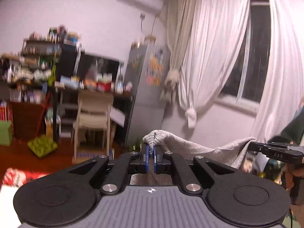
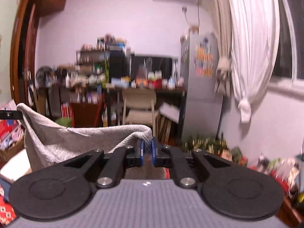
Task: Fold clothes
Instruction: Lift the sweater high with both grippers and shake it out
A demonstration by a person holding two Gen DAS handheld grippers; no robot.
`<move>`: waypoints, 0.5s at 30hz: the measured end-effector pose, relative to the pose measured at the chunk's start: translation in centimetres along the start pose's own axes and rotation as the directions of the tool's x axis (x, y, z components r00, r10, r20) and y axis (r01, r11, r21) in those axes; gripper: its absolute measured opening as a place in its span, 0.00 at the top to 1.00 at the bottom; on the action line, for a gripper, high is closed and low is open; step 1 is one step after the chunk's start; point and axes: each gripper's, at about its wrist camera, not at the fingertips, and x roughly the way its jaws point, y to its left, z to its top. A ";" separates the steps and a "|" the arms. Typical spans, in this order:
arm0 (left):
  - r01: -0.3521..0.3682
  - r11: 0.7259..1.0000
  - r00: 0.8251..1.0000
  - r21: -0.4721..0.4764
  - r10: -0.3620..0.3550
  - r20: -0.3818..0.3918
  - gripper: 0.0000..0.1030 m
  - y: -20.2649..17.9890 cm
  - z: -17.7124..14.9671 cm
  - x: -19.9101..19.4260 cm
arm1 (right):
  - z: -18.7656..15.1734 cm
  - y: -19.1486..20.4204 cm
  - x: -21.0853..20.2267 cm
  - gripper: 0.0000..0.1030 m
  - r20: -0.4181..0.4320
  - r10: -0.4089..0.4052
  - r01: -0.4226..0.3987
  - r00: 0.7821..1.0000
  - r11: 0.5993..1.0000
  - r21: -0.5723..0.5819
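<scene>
The left hand-held gripper point(image 1: 151, 153) has its blue pads nearly together, pinching one bunched corner of a grey knitted cloth point(image 1: 199, 148) held up in the air. The fabric sags between the two tools. The right hand-held gripper point(image 2: 147, 149) stands narrow, clamping the other corner of the cloth beside its left pad point(image 2: 140, 150).

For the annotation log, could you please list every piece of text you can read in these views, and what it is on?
"DAS": on the black body of the right gripper, seen from the left wrist view.
Fridge stickers: too blurred to read.
Desk boxes: too blurred to read.
</scene>
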 end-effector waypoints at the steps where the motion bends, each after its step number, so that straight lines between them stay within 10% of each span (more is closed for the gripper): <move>1: -0.001 1.000 1.000 0.007 0.001 0.025 0.96 -0.4 0.8 -0.6 | 1.0 0.1 -0.9 0.92 0.023 -0.001 0.001 1.000 1.000 -0.008; 15: -0.009 0.998 0.983 0.065 -0.003 0.184 0.96 -4.0 5.2 -9.4 | 8.5 1.9 -12.2 0.92 0.215 0.040 -0.033 0.976 0.999 -0.036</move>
